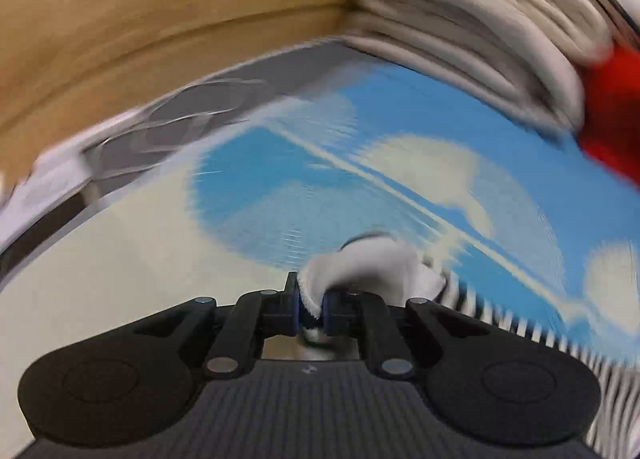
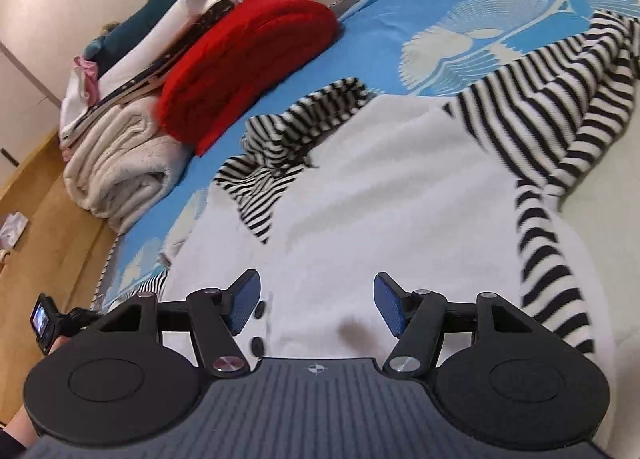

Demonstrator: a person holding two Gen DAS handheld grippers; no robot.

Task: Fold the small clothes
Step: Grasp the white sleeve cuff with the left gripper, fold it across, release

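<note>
On the bed, the left tongs (image 1: 311,309) are pressed together, pinching a bunched white fold of the striped garment (image 2: 400,195); that view is motion-blurred. The right tongs (image 2: 316,309) hang spread above the garment's white panel, gripping nothing. The garment lies crumpled on the blue patterned bedspread (image 2: 380,31), its black-and-white sleeves toward 12 and 2 o'clock. At 10 o'clock sit a red folded blanket (image 2: 248,59) and a cream one (image 2: 116,167).
</note>
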